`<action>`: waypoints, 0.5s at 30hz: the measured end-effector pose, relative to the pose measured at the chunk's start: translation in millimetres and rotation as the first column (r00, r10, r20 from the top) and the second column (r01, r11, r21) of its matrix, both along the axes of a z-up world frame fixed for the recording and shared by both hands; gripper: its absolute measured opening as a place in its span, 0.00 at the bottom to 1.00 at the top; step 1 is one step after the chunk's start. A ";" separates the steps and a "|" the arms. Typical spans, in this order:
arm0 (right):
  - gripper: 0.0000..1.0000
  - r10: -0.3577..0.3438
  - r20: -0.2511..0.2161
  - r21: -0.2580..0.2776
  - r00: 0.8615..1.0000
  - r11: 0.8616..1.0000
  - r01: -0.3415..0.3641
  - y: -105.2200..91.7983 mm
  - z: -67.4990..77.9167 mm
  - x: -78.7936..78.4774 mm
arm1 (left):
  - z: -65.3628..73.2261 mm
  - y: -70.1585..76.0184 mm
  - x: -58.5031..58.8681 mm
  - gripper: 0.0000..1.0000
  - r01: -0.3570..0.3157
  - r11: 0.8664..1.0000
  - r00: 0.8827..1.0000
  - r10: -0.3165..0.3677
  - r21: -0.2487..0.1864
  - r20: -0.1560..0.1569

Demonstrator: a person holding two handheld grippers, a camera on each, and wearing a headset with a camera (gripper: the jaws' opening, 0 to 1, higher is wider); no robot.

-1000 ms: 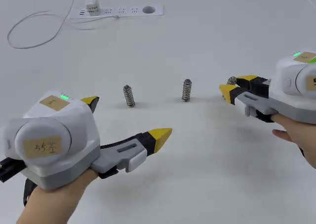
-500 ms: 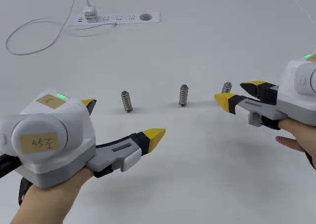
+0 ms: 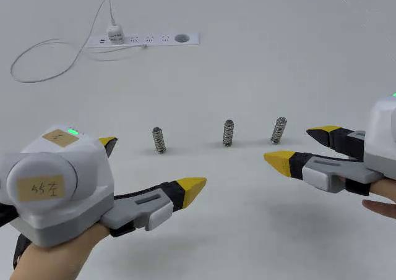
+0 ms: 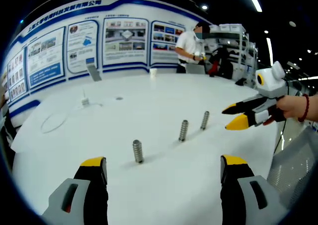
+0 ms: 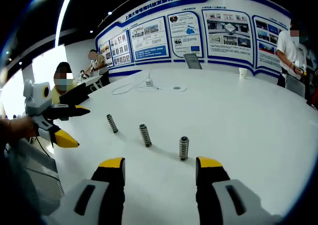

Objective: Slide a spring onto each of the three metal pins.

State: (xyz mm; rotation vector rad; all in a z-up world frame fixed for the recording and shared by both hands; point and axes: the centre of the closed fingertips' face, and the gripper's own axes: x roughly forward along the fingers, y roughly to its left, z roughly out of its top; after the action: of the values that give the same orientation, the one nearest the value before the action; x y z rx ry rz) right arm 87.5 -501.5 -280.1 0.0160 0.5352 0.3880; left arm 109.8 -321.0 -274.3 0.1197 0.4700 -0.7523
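I see three springs standing upright in a row on the white table (image 3: 247, 230), well apart from one another: the left spring (image 3: 159, 140), the middle spring (image 3: 228, 132) and the right spring (image 3: 279, 130). The right one leans a little. I cannot make out whatever pin is inside each coil.

My left gripper (image 3: 150, 164) sits low on the left of the head view, on the near side of the row, its yellow tips pointing toward the springs. Its jaws are spread wide. From its own view (image 4: 163, 161) the left spring (image 4: 137, 151) stands closest, between the two tips and a bit beyond them, with the middle spring (image 4: 183, 130) and right spring (image 4: 204, 120) trailing off to the right.

My right gripper (image 3: 294, 144) comes in from the right edge and points leftward. Its jaws are also spread, and its tips are near the right spring without touching it. From its own view (image 5: 160, 162) the right spring (image 5: 183, 148) stands just ahead, between the tips, then the middle spring (image 5: 144, 135) and the left spring (image 5: 112, 123) farther off.

Each gripper turns up in the other's view: the right one (image 4: 231, 118) beyond the row, held in a hand (image 4: 293, 106), and the left one (image 5: 78, 126) past the left spring; both have their jaws parted.

At the far side of the table lies a power strip (image 3: 148, 39) with a plug in it.
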 end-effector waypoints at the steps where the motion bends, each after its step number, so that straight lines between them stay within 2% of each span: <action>1: 0.60 0.001 0.004 0.004 1.000 1.000 -0.001 0.8 1.8 -1.3 | 0.4 0.2 -1.0 0.97 0.002 1.000 1.000 -0.002 0.001 -0.001; 7: 0.66 0.005 -0.005 0.022 1.000 1.000 -0.005 4.3 4.4 -9.0 | 0.3 1.1 -7.0 1.00 0.016 1.000 0.999 -0.016 -0.010 -0.028; 10: 0.69 0.029 -0.037 0.000 0.999 1.000 -0.029 5.7 -0.7 -15.3 | 2.9 1.8 -8.9 1.00 0.019 1.000 1.000 -0.019 -0.013 -0.018; 15: 0.72 0.038 -0.027 -0.008 0.999 0.999 -0.038 8.4 1.0 -20.3 | 2.2 4.7 -10.3 1.00 0.021 1.000 1.000 -0.021 -0.002 -0.018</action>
State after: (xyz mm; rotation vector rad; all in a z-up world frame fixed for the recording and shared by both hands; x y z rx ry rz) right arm 67.2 -493.1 -279.1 0.0030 0.5640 0.4234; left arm 99.5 -316.3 -272.1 0.1165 0.4857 -0.7745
